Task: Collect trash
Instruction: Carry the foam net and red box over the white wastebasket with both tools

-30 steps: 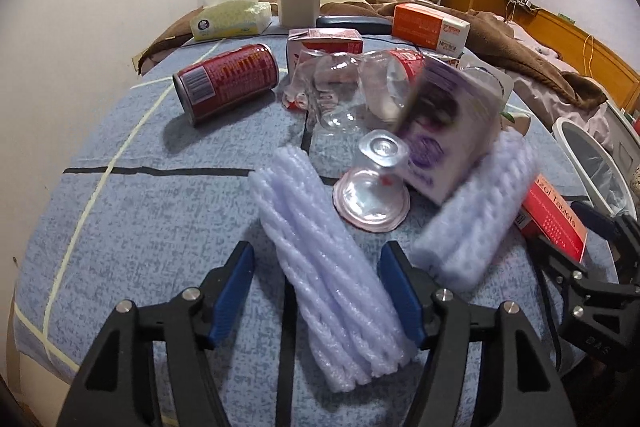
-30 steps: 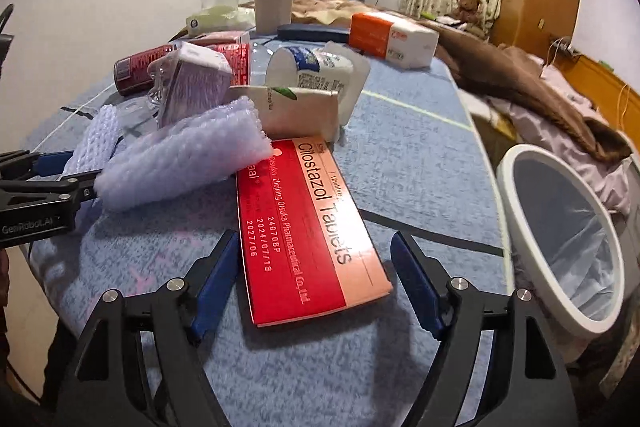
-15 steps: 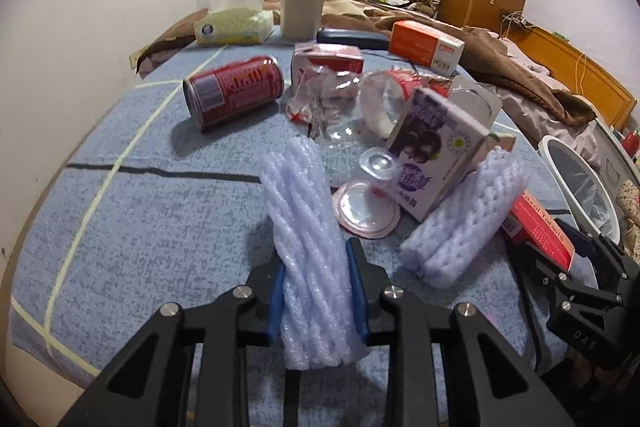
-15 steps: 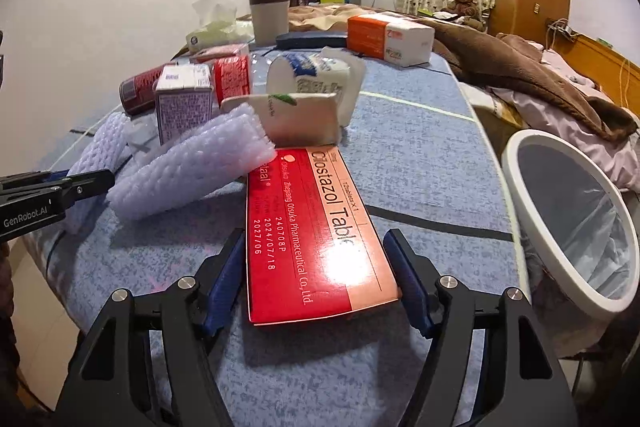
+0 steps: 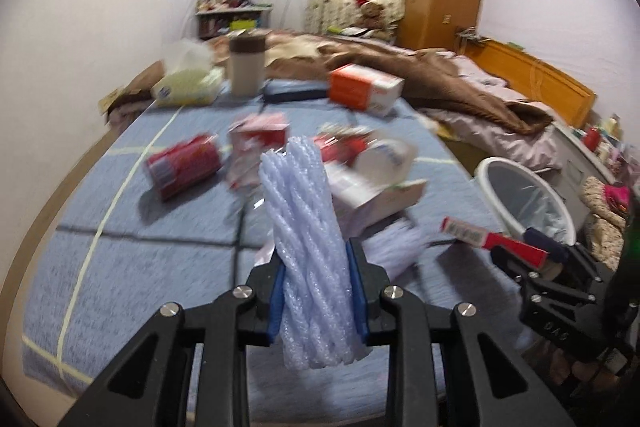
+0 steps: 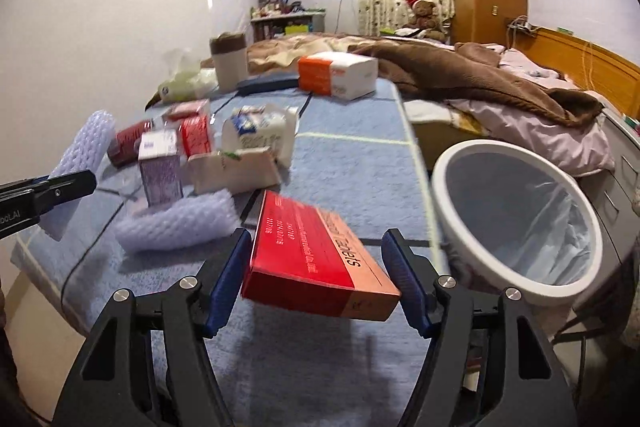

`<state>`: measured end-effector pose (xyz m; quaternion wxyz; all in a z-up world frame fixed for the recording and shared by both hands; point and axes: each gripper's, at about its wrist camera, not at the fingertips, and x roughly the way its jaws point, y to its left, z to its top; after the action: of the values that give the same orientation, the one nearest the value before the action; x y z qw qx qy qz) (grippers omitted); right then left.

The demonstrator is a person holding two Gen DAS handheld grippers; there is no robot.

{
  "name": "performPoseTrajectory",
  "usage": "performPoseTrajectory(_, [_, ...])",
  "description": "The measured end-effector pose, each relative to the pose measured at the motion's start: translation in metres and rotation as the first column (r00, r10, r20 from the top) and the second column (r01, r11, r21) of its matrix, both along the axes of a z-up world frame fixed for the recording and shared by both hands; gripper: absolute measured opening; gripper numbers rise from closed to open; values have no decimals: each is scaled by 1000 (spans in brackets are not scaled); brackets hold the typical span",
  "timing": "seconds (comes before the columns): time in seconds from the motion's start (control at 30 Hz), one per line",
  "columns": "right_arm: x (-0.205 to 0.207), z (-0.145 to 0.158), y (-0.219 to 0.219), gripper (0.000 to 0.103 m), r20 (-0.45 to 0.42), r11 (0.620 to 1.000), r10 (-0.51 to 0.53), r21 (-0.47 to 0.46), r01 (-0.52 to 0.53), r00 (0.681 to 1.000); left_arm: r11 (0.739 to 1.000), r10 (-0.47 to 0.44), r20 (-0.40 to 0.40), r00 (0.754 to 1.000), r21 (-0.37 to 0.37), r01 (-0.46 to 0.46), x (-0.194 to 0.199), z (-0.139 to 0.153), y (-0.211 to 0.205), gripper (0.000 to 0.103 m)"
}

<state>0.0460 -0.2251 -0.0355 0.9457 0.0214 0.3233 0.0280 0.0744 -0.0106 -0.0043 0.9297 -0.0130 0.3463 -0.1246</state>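
Note:
My left gripper (image 5: 318, 287) is shut on a white foam net sleeve (image 5: 306, 227) and holds it upright above the blue table (image 5: 132, 267). My right gripper (image 6: 320, 267) is shut on a red tablet box (image 6: 316, 259), lifted off the table and tilted. A white trash bin (image 6: 516, 215) with a clear liner stands just right of the table's edge; it also shows in the left wrist view (image 5: 528, 195). A second foam sleeve (image 6: 176, 223) lies on the table left of the red box.
On the table lie a red can (image 5: 184, 165), a purple carton (image 6: 160, 171), a beige box (image 6: 234, 171), a crumpled white carton (image 6: 260, 131), an orange and white box (image 6: 338, 73), a cup (image 6: 228, 61) and tissues (image 5: 188, 87). A bed (image 6: 500, 83) lies behind.
Both grippers have risen. The left lifted the foam sleeve off the table. The right closed on the red box and lifted it, tilting it up.

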Motion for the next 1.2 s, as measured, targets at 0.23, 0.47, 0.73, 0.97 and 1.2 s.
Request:
performPoseTrajectory(0.23, [-6, 16, -27, 61, 51, 998, -53, 49, 51, 997, 991, -136, 27, 990, -8, 136, 9, 15, -53, 29])
performPoseTrajectory(0.47, [1, 14, -60, 17, 46, 976, -98, 200, 87, 994, 976, -216, 37, 976, 11, 216, 12, 17, -90, 29])
performPoseTrajectory(0.73, [14, 11, -52, 17, 55, 977, -25, 212, 13, 998, 973, -231, 27, 973, 24, 231, 13, 17, -101, 29])
performPoseTrajectory(0.97, [4, 30, -84, 17, 104, 985, -98, 154, 82, 990, 941, -339, 34, 940, 8, 339, 24, 26, -142, 29])
performPoseTrajectory(1.2, [8, 37, -130, 17, 107, 977, -199, 105, 188, 974, 878, -479, 8, 878, -21, 479, 38, 28, -211, 29])
